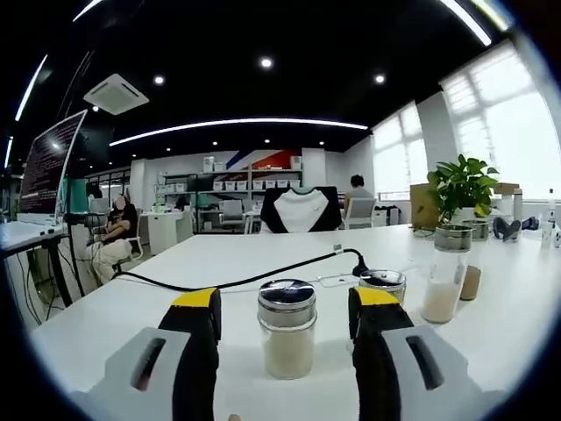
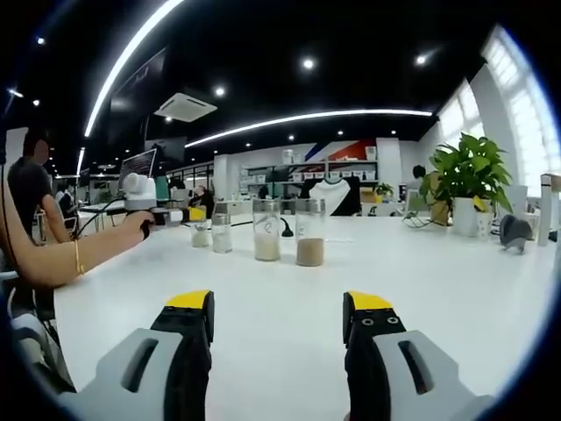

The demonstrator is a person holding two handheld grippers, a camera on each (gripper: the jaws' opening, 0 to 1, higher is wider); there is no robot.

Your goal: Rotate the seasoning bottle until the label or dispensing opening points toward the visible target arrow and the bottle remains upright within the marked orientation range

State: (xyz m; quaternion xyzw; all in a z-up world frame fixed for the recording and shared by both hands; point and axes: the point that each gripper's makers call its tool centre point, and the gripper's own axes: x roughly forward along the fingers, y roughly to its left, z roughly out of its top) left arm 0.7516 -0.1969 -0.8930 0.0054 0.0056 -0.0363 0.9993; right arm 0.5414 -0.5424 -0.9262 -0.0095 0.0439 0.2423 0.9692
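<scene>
A short glass seasoning bottle with a metal cap and pale powder stands upright on the white table. It sits between the jaws of my left gripper, which is open, with a gap showing on each side of the bottle. A second short bottle stands just behind the right jaw. My right gripper is open over bare table with nothing between its fingers. In the right gripper view a hand holds the left gripper at the far left, beside two short bottles.
Two tall bottles stand to the right, one with pale powder and one with brown; they also appear as pale and brown. A black cable crosses the table. A potted plant stands far right.
</scene>
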